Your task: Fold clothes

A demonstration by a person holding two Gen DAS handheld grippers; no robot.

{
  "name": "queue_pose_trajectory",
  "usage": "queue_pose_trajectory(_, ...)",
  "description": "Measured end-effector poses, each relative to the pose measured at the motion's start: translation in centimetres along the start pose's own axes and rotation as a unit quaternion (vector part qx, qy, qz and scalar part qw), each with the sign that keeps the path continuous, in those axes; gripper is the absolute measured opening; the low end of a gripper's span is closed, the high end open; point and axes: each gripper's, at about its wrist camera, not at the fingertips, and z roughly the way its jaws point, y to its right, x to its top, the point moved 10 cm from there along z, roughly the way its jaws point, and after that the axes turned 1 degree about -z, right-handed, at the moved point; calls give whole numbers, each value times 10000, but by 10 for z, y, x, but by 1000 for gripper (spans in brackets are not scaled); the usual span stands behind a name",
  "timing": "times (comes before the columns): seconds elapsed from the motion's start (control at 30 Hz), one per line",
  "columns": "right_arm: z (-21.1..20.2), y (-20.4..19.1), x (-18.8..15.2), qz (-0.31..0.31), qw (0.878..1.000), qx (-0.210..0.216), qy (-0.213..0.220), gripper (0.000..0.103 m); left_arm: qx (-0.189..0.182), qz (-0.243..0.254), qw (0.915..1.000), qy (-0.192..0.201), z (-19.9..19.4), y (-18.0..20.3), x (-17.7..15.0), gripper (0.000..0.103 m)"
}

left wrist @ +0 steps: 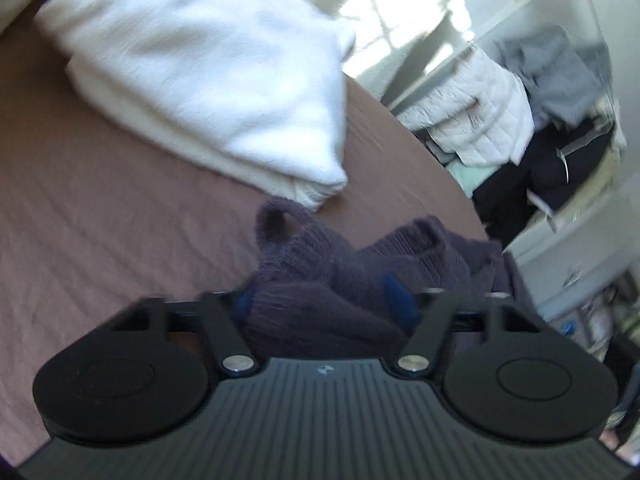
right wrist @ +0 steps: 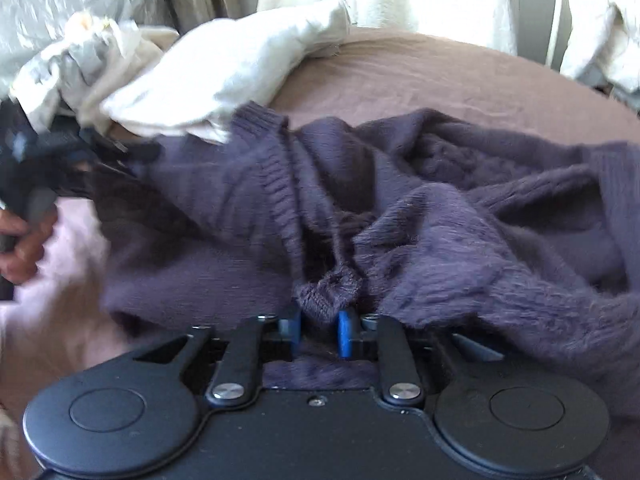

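A dark purple knit sweater (right wrist: 420, 208) lies bunched on the brown bed sheet (right wrist: 420, 68). My right gripper (right wrist: 319, 330) is shut on a ribbed edge of the sweater, which sits between its blue pads. My left gripper (left wrist: 320, 300) holds a thick fold of the same sweater (left wrist: 340, 272) between its blue pads, jaws fairly wide around it. The left gripper also shows at the far left of the right wrist view (right wrist: 48, 164), held by a hand, gripping the sweater's other end. A folded white garment (left wrist: 208, 76) lies on the sheet beyond.
The bed sheet's edge (left wrist: 420, 136) runs along the right in the left wrist view. Beyond it, shelves hold a white quilted jacket (left wrist: 476, 116), grey clothes (left wrist: 560, 72) and dark clothes. Crumpled pale clothes (right wrist: 80, 64) and white cloth lie at the back left in the right wrist view.
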Motion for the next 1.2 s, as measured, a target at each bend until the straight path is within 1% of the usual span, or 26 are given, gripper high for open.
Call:
queue_pose_trajectory(0.03, -2, -7, 3, -96, 9999, 96, -20, 56, 28, 308, 9995, -87, -1, 7, -1, 20)
queue_pose_trajectory(0.07, -5, -14, 7, -212, 9997, 157, -1, 57, 62, 550, 9984, -96, -5, 14, -1, 19)
queue_pose_trajectory(0.1, -10, -20, 17, -366, 9991, 134, 154, 57, 88, 663, 9977, -54, -11, 20, 0, 19)
queue_pose_trajectory(0.2, -26, -36, 54, -617, 9954, 200, 710, 58, 130, 640, 9978, 89, -29, 30, 4, 19)
queue_pose_trajectory(0.23, -28, -40, 64, -695, 9938, 200, 844, 63, 194, 762, 9968, 130, -35, 34, 4, 19)
queue_pose_trajectory(0.27, -30, -44, 75, -772, 9920, 200, 977, 75, 283, 952, 9949, 162, -39, 38, 4, 19)
queue_pose_trajectory(0.3, -30, -47, 84, -884, 9901, 141, 1077, 82, 339, 1098, 9932, 205, -43, 42, 3, 19)
queue_pose_trajectory(0.33, -19, -45, 90, -1016, 9895, -37, 1023, 86, 324, 1098, 9931, 243, -45, 44, 4, 19)
queue_pose_trajectory(0.43, 24, -30, 91, -691, 9969, -136, 351, 85, 249, 814, 9960, 286, -49, 41, 5, 19)
queue_pose_trajectory(0.47, 35, -28, 91, -587, 9981, -116, 169, 81, 282, 768, 9962, 288, -51, 39, 4, 19)
queue_pose_trajectory(0.5, 36, -31, 86, -496, 9987, 56, 111, 77, 323, 777, 9960, 304, -53, 38, 3, 19)
queue_pose_trajectory(0.53, 38, -36, 82, -473, 9987, 203, 70, 69, 363, 803, 9956, 327, -55, 36, 2, 19)
queue_pose_trajectory(0.57, 38, -44, 78, -697, 9973, 208, 71, 55, 399, 821, 9952, 339, -57, 35, 1, 19)
queue_pose_trajectory(0.6, 39, -53, 73, -1074, 9942, 23, 55, 44, 432, 835, 9950, 344, -59, 34, 1, 19)
queue_pose_trajectory(0.63, 38, -61, 70, -1428, 9896, -181, 80, 12, 471, 847, 9946, 361, -60, 34, 1, 19)
queue_pose_trajectory(0.7, 30, -73, 77, -2009, 9765, -695, 368, 7, 494, 842, 9940, 486, -64, 36, 5, 18)
queue_pose_trajectory(0.73, 25, -79, 83, -2268, 9680, -938, 526, 7, 420, 792, 9942, 587, -69, 39, 8, 17)
queue_pose_trajectory(0.83, 0, -95, 133, -2700, 9443, -1399, 1259, 7, 1, 477, 9924, 1134, -99, 52, 20, 14)
queue_pose_trajectory(0.87, -6, -101, 151, -2787, 9376, -1465, 1474, 6, -12, 427, 9903, 1324, -110, 54, 24, 13)
queue_pose_trajectory(0.93, -16, -113, 186, -2838, 9282, -1482, 1898, 6, 343, 514, 9840, 1668, -128, 53, 27, 11)
queue_pose_trajectory(0.97, -18, -119, 201, -2796, 9267, -1407, 2081, 6, 650, 567, 9801, 1788, -134, 49, 27, 11)
queue_pose_trajectory(1.03, -9, -133, 222, -2538, 9351, -982, 2269, 7, 1441, 452, 9710, 1855, -137, 27, 24, 11)
queue_pose_trajectory(1.1, 19, -138, 226, -2273, 9477, -740, 2115, 7, 2093, -139, 9658, 1521, -131, -14, 17, 11)
queue_pose_trajectory(1.13, 36, -140, 225, -2091, 9559, -622, 1968, 7, 2393, -467, 9609, 1310, -129, -35, 12, 10)
queue_pose_trajectory(1.17, 52, -140, 220, -1788, 9676, -414, 1734, 8, 2361, -891, 9617, 1072, -124, -55, 7, 9)
queue_pose_trajectory(1.2, 66, -137, 212, -1338, 9799, -133, 1473, 9, 2023, -1464, 9645, 861, -118, -73, -1, 9)
